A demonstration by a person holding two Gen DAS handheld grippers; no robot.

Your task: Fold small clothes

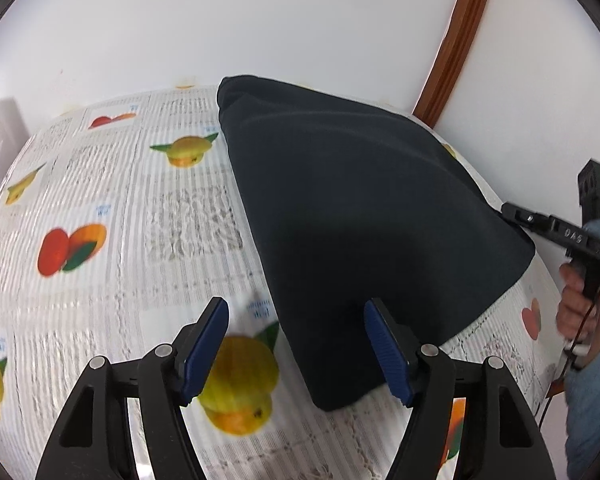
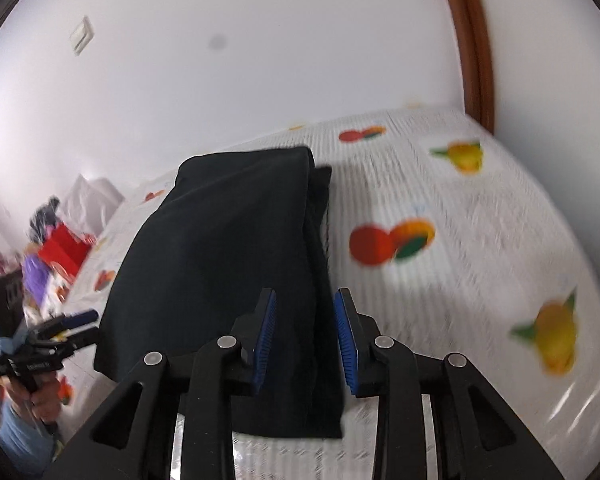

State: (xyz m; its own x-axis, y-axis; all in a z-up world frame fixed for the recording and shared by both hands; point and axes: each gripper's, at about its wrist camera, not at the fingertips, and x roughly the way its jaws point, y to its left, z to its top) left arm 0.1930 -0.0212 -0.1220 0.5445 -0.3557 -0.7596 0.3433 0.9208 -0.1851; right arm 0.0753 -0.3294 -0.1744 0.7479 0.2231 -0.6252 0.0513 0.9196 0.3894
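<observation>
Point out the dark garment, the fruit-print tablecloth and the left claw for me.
dark garment (image 1: pixel 360 208), left wrist view, middle of the folded cloth.
fruit-print tablecloth (image 1: pixel 112 184), left wrist view, bare patch left of the garment.
left claw (image 1: pixel 296 352), left wrist view, midway between its blue-padded fingertips, which stand apart.

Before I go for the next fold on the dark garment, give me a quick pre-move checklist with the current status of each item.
1. Dark navy folded cloth garment lies flat on the fruit-printed white tablecloth: ok.
2. Left claw open, pads clear of the cloth: ok; the garment's near corner sits by its right-hand pad.
3. Right claw open over the garment's near edge, nothing pinched: ok.
4. Fold edges aligned: not ok; in the right wrist view a lower layer sticks out along the right side.
5. Clear cloth space beside the garment for the fold: ok.
6. Wrinkles on the garment's top: cannot tell, the fabric is too dark and blurred.
</observation>
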